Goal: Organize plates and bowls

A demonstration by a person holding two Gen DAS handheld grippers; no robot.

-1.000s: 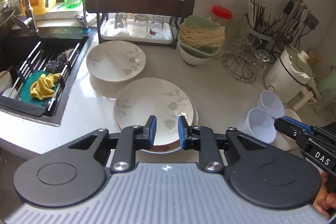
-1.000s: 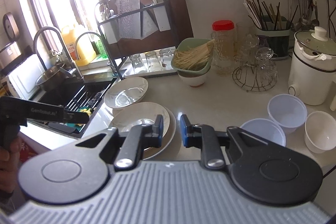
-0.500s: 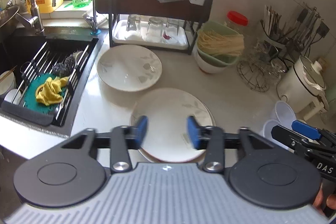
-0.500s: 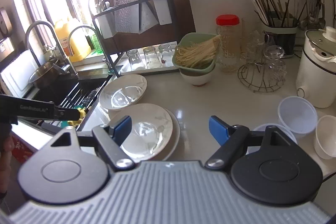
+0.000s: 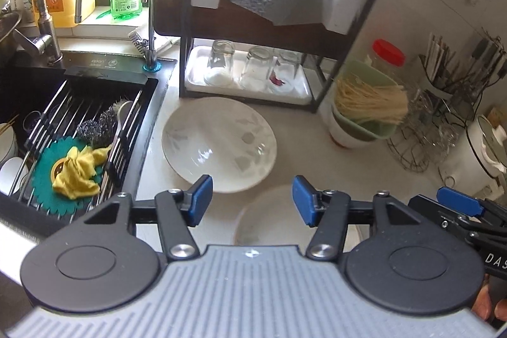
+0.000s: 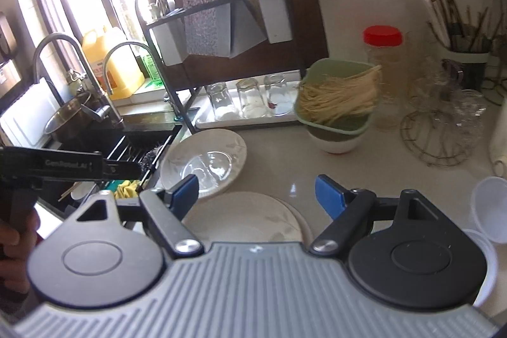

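Note:
A deep white plate with a faint leaf pattern [image 5: 218, 144] lies on the pale counter beside the sink; it also shows in the right wrist view [image 6: 204, 163]. A stack of flat white plates [image 5: 263, 220] lies nearer me, also in the right wrist view [image 6: 247, 217]. My left gripper [image 5: 252, 203] is open and empty, above the near rim of the deep plate and the stack. My right gripper [image 6: 256, 195] is open and empty over the stack. White plastic bowls [image 6: 489, 211] stand at the right. The left gripper's side [image 6: 66, 167] shows in the right wrist view.
The black sink [image 5: 76, 122] with a rack, a yellow cloth and scrubbers is at the left. A dark dish rack [image 5: 253, 75] holding upturned glasses stands behind. A green basket of noodles on a white bowl [image 5: 364, 113], a red-lidded jar, a wire glass stand and a rice cooker [image 5: 484, 148] are at the right.
Both grippers have opened from nearly shut to wide apart. Both have moved forward and lower toward the plates, so the deep plate looks larger and the stack sits partly under the fingers.

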